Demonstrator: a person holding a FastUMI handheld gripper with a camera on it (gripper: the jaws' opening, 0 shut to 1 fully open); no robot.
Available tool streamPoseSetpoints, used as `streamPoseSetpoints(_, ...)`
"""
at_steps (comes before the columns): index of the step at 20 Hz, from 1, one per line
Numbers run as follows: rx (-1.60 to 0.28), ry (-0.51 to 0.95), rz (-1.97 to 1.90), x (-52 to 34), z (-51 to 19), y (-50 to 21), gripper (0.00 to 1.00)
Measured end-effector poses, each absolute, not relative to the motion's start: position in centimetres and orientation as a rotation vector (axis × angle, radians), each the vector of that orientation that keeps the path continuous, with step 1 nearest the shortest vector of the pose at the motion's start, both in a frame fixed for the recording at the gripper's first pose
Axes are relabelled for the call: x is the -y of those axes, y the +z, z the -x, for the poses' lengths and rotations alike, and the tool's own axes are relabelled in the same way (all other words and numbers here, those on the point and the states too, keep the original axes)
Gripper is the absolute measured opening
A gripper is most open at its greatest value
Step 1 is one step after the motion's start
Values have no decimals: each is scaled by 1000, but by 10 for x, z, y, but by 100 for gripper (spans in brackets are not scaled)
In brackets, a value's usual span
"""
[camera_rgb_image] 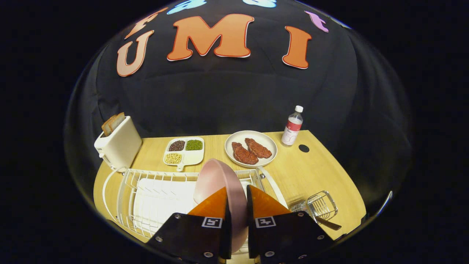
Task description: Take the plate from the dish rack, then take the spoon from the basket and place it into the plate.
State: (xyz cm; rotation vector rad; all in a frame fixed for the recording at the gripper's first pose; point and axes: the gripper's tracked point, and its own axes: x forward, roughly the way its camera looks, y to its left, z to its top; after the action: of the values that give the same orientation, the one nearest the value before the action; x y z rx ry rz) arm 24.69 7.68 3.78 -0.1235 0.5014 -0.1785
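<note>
A pink plate [216,179] stands on edge between my two orange fingers [210,207], over the right part of the white wire dish rack [146,190]. My gripper [237,200] is shut on the plate's rim, one finger on each face. Whether the plate still rests in the rack's slots is hidden by the fingers. To the right of the fingers, a small wire basket [319,205] lies on the table with a dark-handled spoon [324,222] sticking out of it toward me.
Beyond the rack sit a white divided dish of beans [184,151], a white plate with two steaks [251,148] and a bottle [292,126]. A toaster with bread [118,143] stands at the far left. The wooden table [311,172] has bare surface right of the rack.
</note>
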Motion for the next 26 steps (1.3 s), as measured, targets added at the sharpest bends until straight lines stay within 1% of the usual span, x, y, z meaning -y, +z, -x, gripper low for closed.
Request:
streamPoseSetpoints(3,-478,-212,152,-74,-248,49,18)
streamPoseSetpoints(5,-471,-218,175,-76,-247,53,15)
streamPoseSetpoints(14,-431,-246,277,-86,-246,67,15)
streamPoseSetpoints(16,-392,-268,301,-82,-246,81,15)
streamPoseSetpoints(23,-333,-239,218,-79,-220,108,15)
streamPoseSetpoints(26,-340,-198,169,-80,-196,102,15)
